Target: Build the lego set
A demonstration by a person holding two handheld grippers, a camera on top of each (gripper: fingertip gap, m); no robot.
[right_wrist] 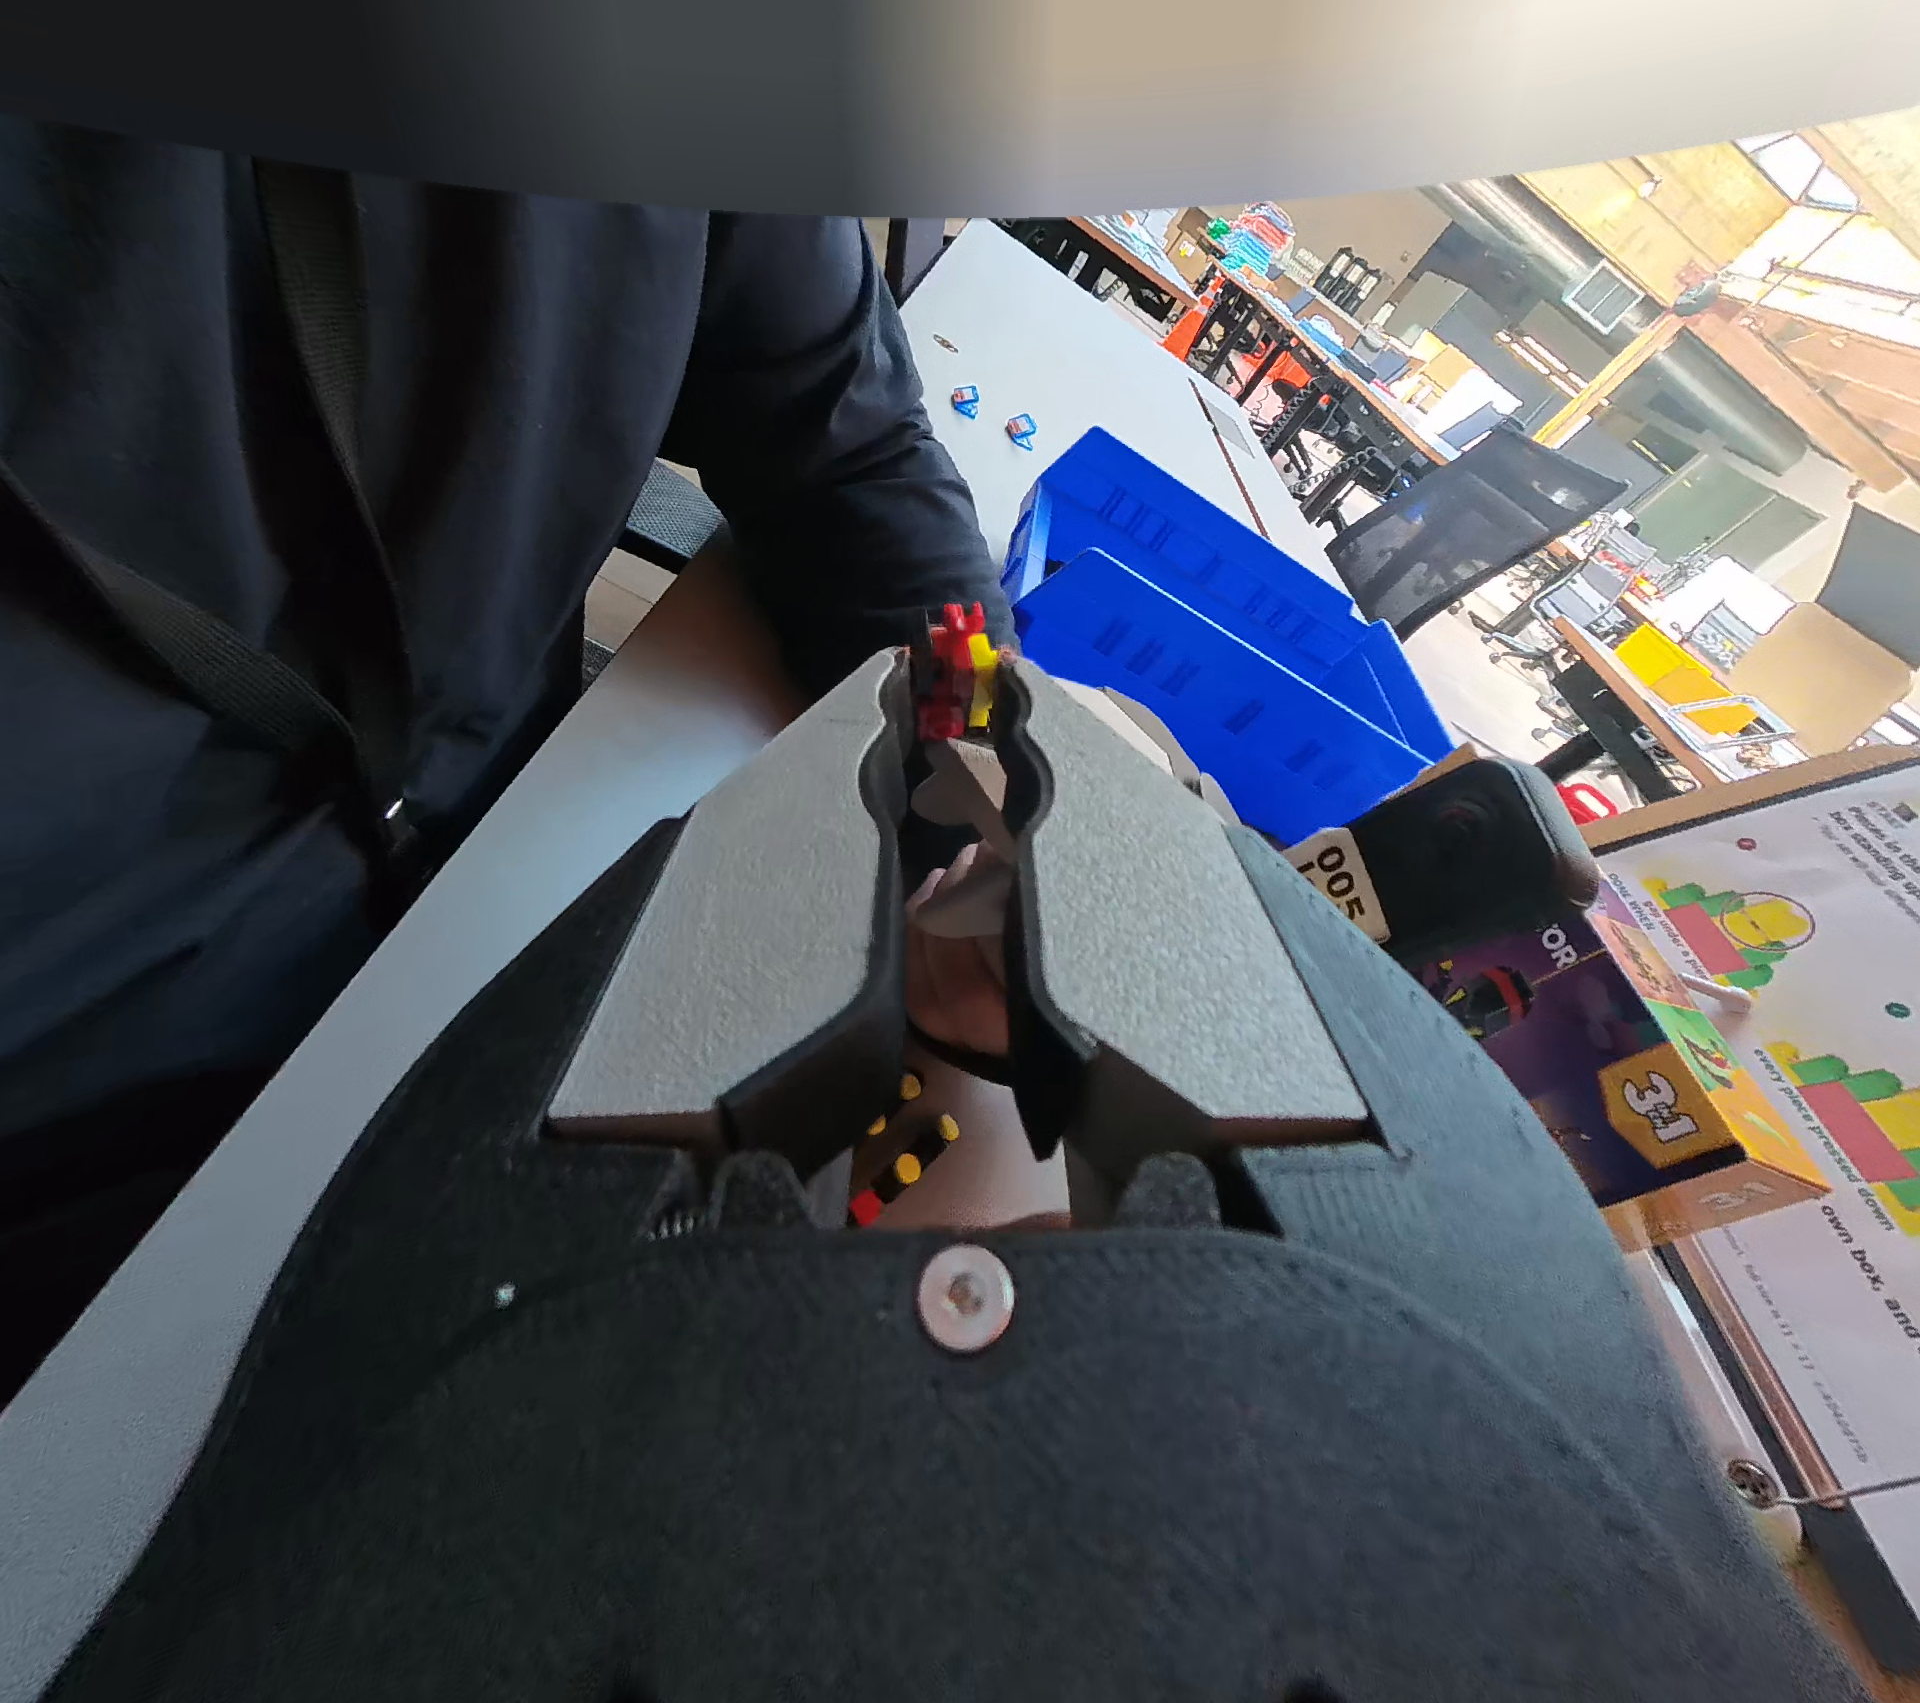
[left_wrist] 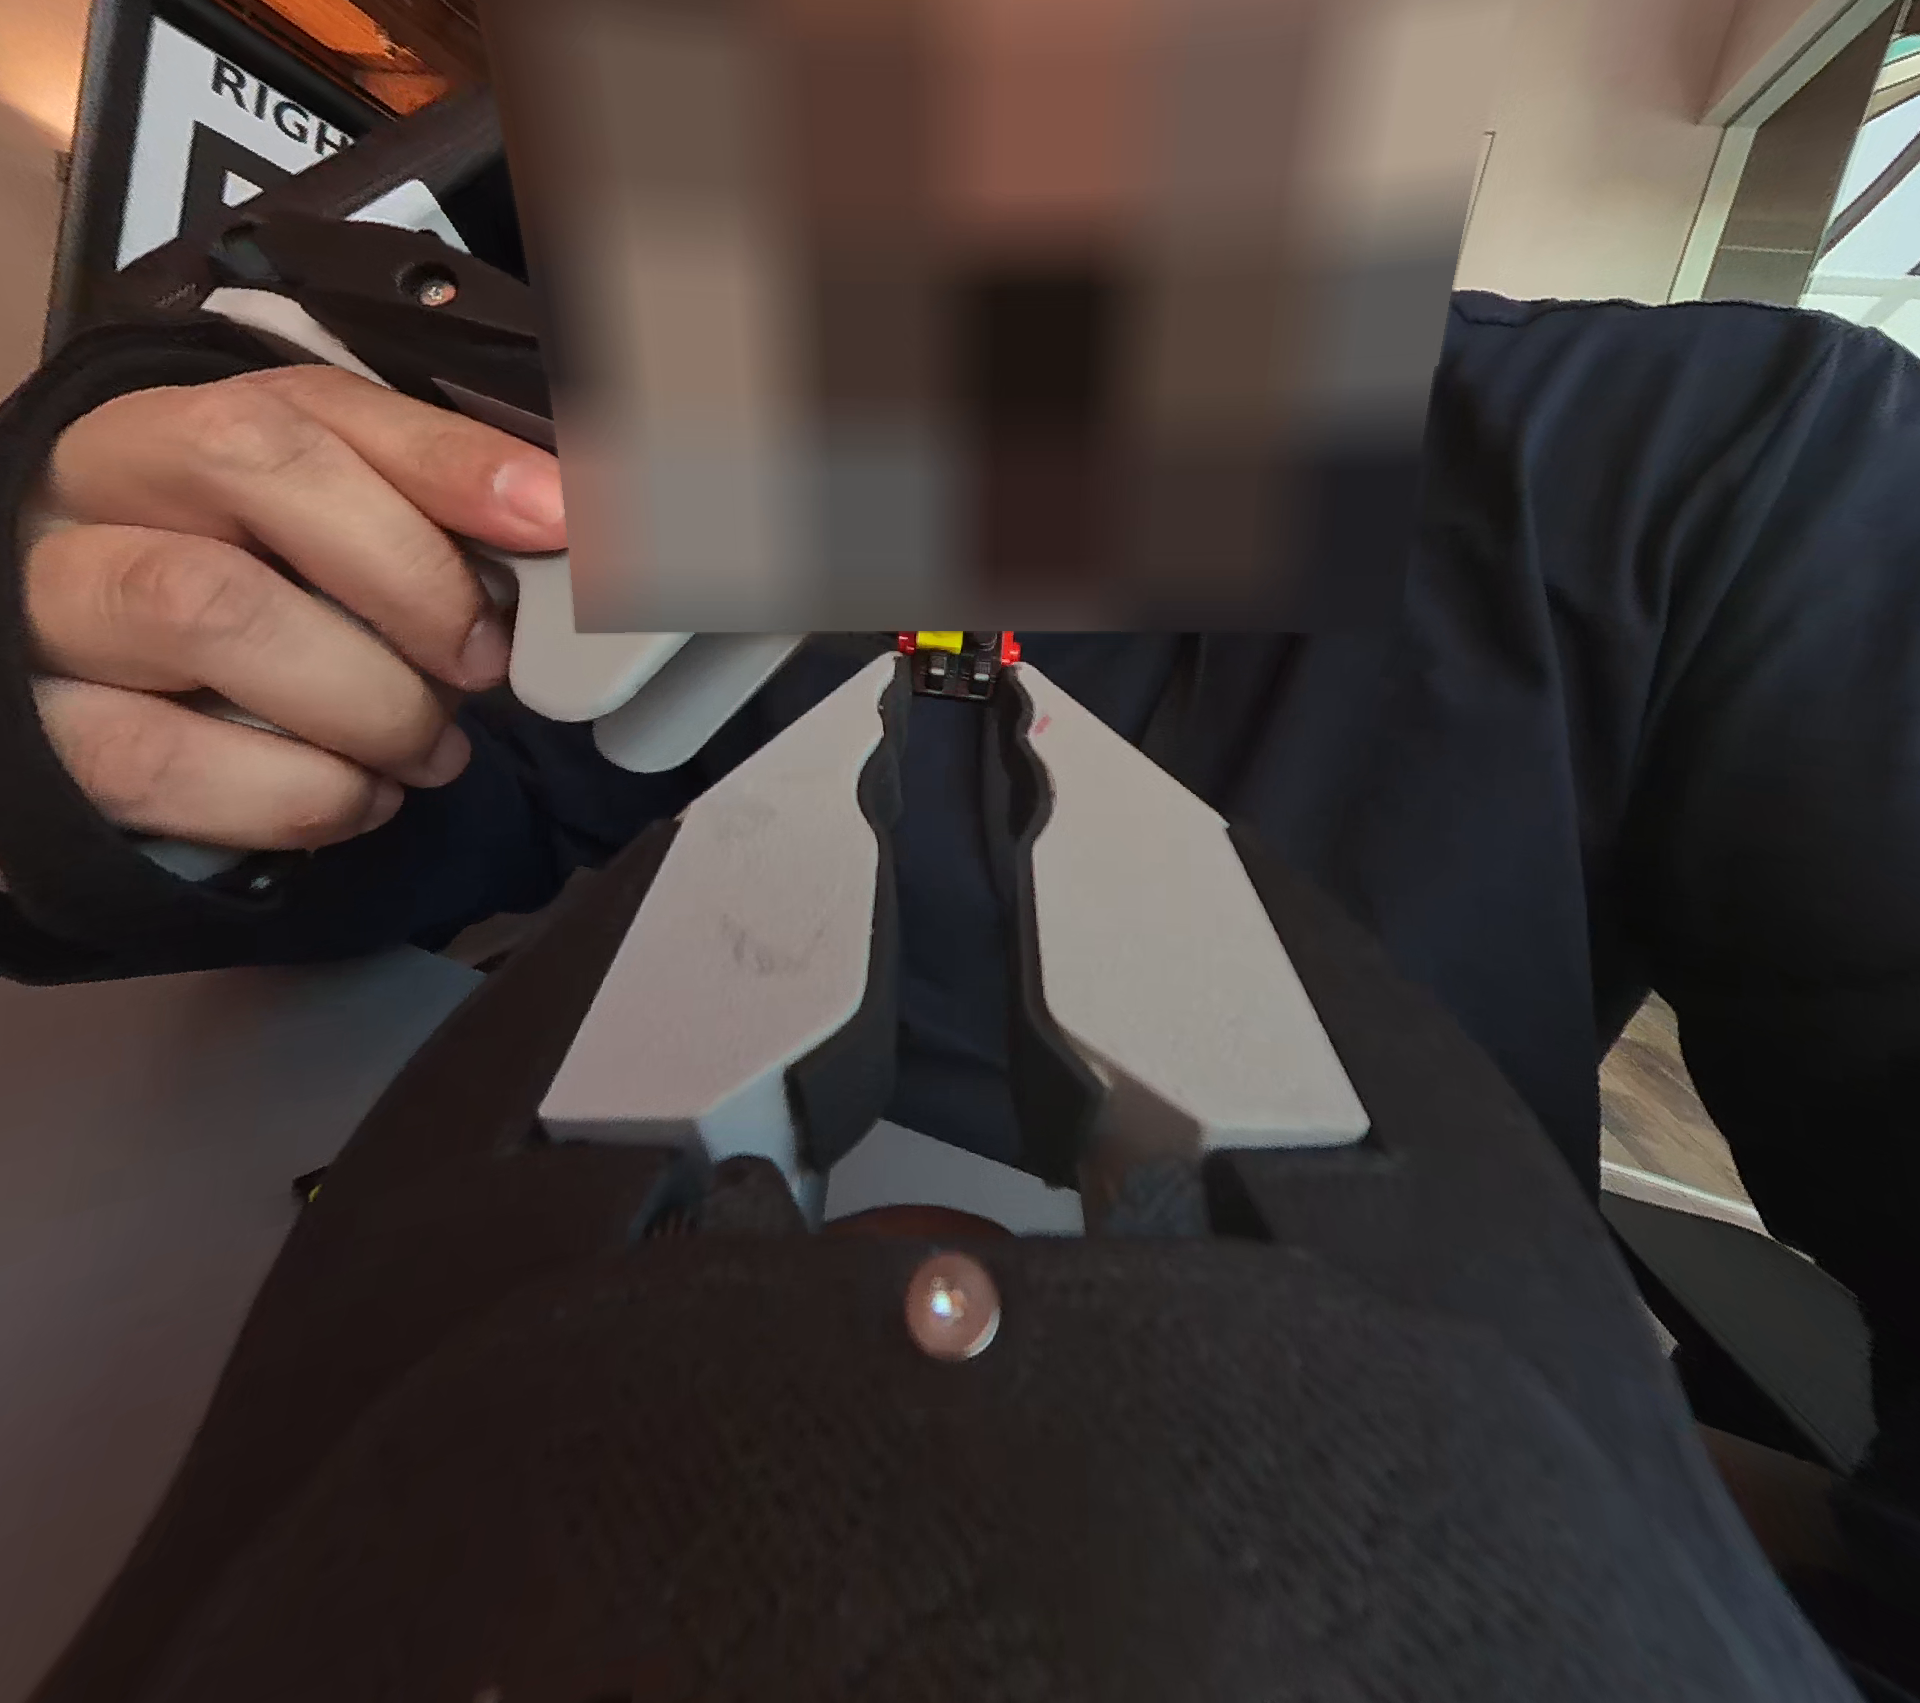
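Workshop room, white table (right_wrist: 644, 780) edge below the tongs; two blue bins (right_wrist: 1226, 614), a purple and yellow box (right_wrist: 1621, 1071) and a printed sheet (right_wrist: 1808, 1009) to the right. Both tongs are raised in front of a person's dark top. Left tongs (left_wrist: 954, 674): tips closed on a small red, yellow and black lego piece (left_wrist: 956, 661), held at the very tip. Right tongs (right_wrist: 954, 685): tips pinch the red and yellow lego piece (right_wrist: 954, 677) too, at the tip. Loose black and yellow bricks (right_wrist: 904, 1144) lie on the table, seen between the right fingers.

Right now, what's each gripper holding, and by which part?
Both grip the same small red, yellow and black lego assembly. The left gripper pinches its near end at the fingertips; the right gripper clamps its lower part.
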